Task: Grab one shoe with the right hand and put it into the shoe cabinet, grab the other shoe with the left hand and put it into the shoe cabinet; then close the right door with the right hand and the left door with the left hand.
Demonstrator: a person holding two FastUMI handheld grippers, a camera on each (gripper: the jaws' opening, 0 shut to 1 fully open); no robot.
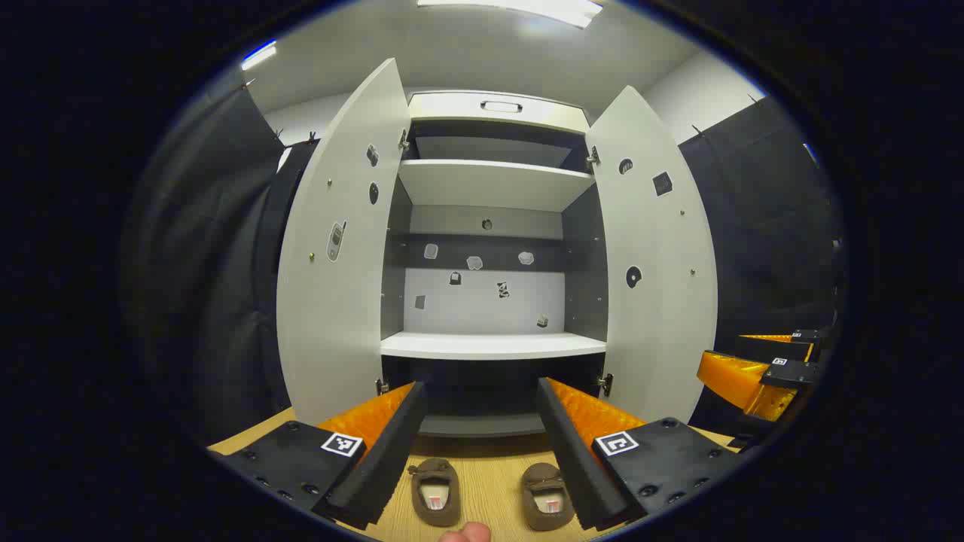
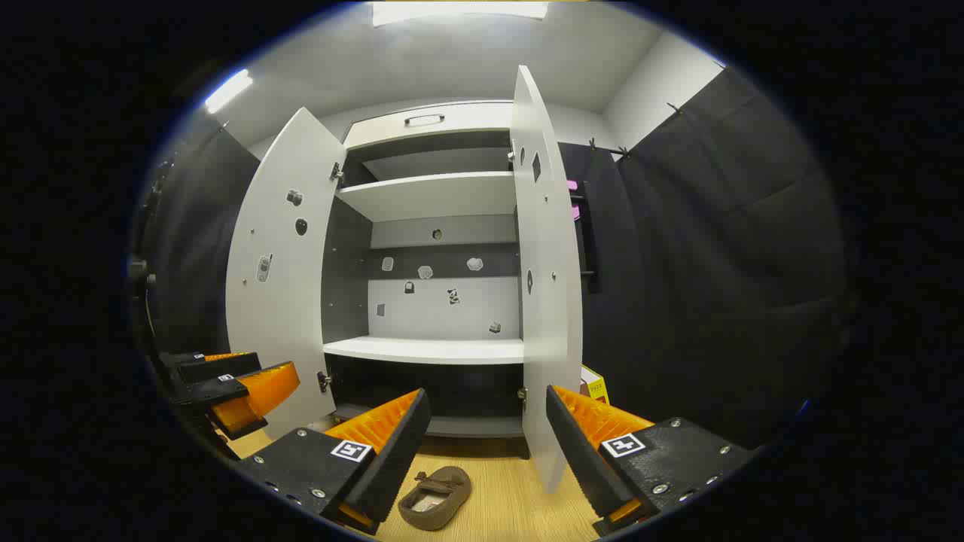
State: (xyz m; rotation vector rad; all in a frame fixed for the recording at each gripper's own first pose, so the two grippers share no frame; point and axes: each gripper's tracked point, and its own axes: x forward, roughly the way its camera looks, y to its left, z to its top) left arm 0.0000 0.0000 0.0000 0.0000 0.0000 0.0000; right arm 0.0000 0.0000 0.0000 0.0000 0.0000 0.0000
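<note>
Two small brown shoes lie side by side on the wooden floor in front of the shoe cabinet (image 1: pixel 489 345): the left shoe (image 1: pixel 436 491) and the right shoe (image 1: pixel 545 495). My left gripper (image 1: pixel 482 444) hangs open above them, its fingers spread to either side. In the right gripper view one brown shoe (image 2: pixel 434 497) lies below my right gripper (image 2: pixel 486 448), which is open too. Both cabinet doors stand open: the left door (image 1: pixel 339 248) and the right door (image 1: pixel 655 256). The right gripper (image 1: pixel 761 369) also shows at the far right of the left gripper view.
The cabinet has white shelves (image 1: pixel 493 184) and a dark interior with small stickers on its back wall. Black cloth walls (image 2: pixel 715 263) flank it. A yellow box (image 2: pixel 595 388) stands behind the right door (image 2: pixel 546 286). A fingertip (image 1: pixel 465 533) shows at the bottom edge.
</note>
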